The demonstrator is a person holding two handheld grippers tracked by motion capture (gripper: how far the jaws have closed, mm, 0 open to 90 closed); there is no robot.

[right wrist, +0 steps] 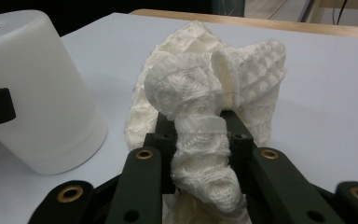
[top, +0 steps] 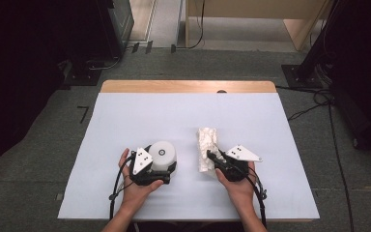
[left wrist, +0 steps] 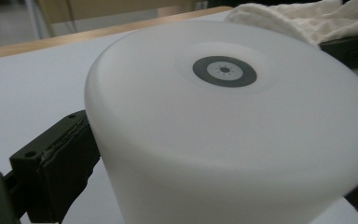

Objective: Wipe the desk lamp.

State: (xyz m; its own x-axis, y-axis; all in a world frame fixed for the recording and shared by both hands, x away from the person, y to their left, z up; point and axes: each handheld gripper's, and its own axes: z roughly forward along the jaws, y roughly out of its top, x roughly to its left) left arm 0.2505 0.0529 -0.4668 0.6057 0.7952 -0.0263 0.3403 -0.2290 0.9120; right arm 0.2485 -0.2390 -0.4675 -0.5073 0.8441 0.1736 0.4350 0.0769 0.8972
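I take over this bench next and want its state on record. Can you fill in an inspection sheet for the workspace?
Surface: wooden table under a flat white sheet.
Job's things: white cylinder stands upright; cloth lies bunched to its right, apart from it.
Clutter: nothing seen.
Grippers: left tongs straddle the cylinder, but I cannot tell whether they press on it; right tongs are shut on the cloth's near end.
Cables: a black cable trails from each of the tongs; floor cables lie at the right.
Surroundings: grey floor, with wooden furniture beyond the table.
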